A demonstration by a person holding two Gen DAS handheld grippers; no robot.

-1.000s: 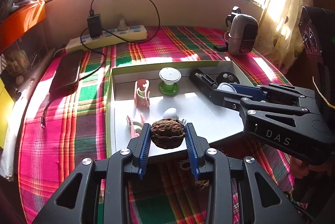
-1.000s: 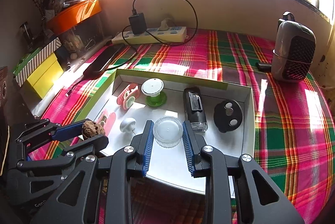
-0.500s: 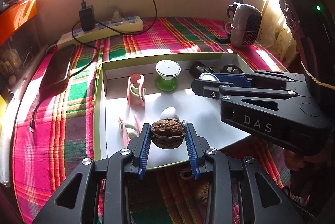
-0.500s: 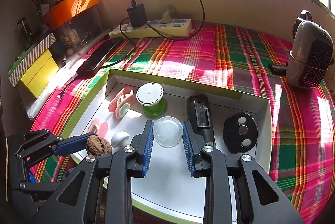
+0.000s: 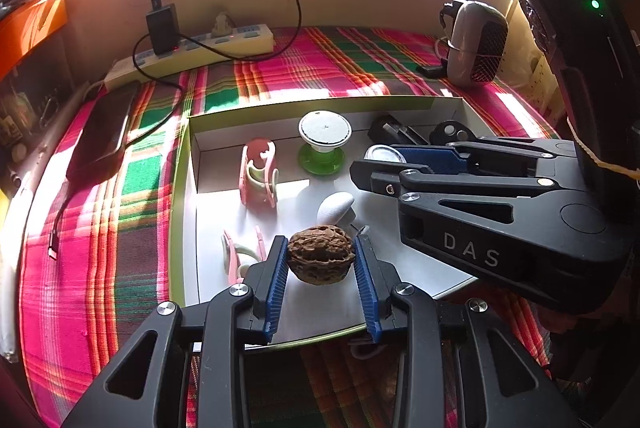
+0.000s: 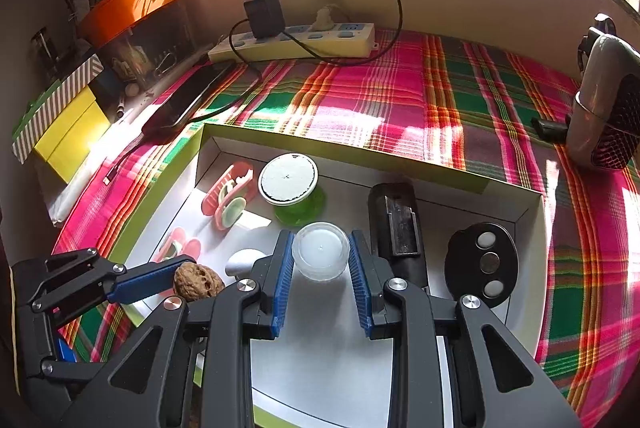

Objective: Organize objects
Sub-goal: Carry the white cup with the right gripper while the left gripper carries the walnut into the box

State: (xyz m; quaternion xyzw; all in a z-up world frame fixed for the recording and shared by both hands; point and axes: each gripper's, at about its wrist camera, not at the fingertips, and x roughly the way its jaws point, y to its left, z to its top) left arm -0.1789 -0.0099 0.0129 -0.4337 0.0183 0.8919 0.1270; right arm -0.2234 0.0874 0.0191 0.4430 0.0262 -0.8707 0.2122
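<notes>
- A plaid-covered bench is being lit by window sun, with a white tray lying on it and already being filled with small items.
- The tray is being approached more closely by both claws than a second ago; in each wrist view it is now looming larger and lower, which suggests that two placements are being prepared.
- The right claw is being kept clenched on a clear round container, held above the tray's middle, beside a black device.
- The left claw is being kept clamped on a walnut, held over the tray's near edge, near a white mushroom-shaped piece.
</notes>
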